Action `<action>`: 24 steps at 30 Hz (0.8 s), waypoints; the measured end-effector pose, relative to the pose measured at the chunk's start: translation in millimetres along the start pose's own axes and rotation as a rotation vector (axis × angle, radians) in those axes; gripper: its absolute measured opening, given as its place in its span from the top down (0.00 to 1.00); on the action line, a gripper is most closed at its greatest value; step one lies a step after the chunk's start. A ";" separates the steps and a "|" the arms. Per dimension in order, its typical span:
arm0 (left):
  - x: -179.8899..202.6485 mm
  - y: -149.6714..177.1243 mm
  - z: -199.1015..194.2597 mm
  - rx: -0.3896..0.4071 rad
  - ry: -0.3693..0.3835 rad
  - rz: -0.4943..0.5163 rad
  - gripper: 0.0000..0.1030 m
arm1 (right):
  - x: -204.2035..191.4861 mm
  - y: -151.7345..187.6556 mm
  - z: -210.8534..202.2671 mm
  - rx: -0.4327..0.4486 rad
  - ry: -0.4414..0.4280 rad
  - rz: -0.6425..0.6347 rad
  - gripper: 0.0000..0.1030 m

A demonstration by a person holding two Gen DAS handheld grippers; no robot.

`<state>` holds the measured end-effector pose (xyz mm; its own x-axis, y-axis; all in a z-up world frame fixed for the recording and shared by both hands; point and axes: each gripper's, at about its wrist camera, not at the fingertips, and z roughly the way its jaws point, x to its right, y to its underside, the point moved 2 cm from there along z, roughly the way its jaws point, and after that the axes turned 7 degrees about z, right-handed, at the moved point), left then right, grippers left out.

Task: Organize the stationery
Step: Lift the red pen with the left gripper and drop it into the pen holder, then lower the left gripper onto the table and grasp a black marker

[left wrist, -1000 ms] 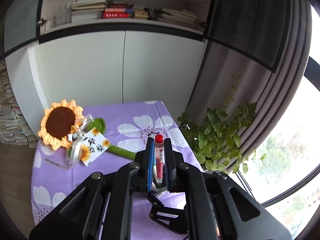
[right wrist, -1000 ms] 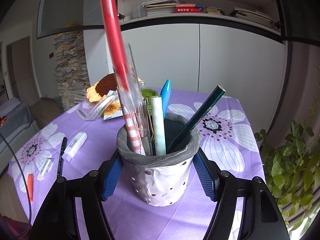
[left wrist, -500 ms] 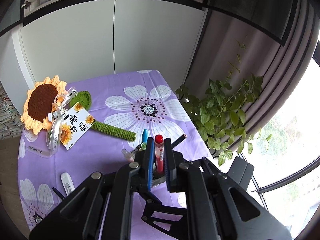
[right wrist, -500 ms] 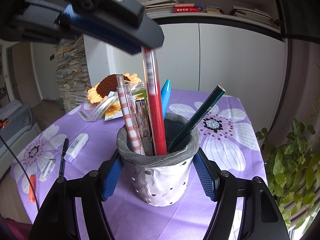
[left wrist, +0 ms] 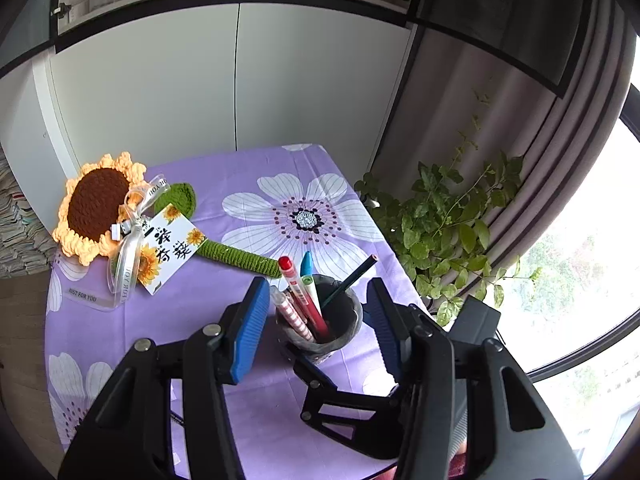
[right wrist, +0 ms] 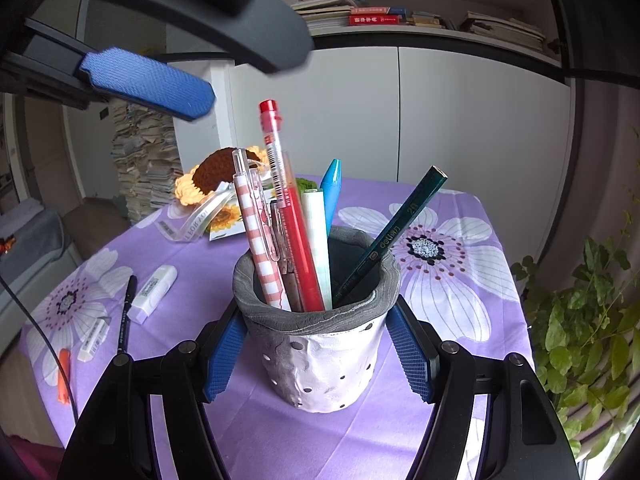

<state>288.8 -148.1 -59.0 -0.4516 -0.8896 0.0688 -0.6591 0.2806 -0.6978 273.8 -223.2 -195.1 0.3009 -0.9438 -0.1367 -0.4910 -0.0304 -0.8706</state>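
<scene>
Purple tablecloth [right wrist: 440, 420] bears pen holder [right wrist: 320, 360], clamped by right claw [right wrist: 316, 352].

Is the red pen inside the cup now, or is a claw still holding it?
Inside. The red pen stands in the cup, free of the opening left claw.

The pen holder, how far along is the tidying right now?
Done: the pen holder already has the red pen, checked pen, blue pen and green pencil standing in it. In hand: the right gripper clamps the holder; the left gripper is opening, nothing between its pads. Left: correction tape, black pen, eraser and orange marker lie on the tablecloth.
</scene>
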 end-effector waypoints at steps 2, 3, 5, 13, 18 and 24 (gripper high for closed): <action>-8.9 1.9 -11.2 0.025 -0.027 -0.016 0.52 | 0.1 0.0 0.0 0.000 0.000 0.000 0.31; -16.0 3.8 -16.5 0.034 -0.051 -0.027 0.51 | 0.1 0.0 0.0 0.000 0.000 0.000 0.31; -34.1 10.1 -23.9 0.037 -0.104 -0.056 0.48 | 0.1 0.0 0.0 0.000 0.000 0.000 0.31; -126.0 66.8 -9.9 -0.136 -0.310 -0.265 0.49 | 0.1 0.1 0.1 0.000 0.000 0.000 0.31; -158.4 100.6 19.3 -0.276 -0.308 -0.392 0.62 | 0.1 0.1 0.1 0.000 0.001 -0.001 0.31; -183.9 124.3 47.8 -0.379 -0.294 -0.500 0.69 | 0.0 0.7 0.0 0.000 0.002 -0.002 0.31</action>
<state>318.7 33.1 -192.4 0.1074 -0.9907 0.0834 -0.9344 -0.1293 -0.3320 273.4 -223.2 -195.8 0.3007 -0.9443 -0.1338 -0.4903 -0.0327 -0.8710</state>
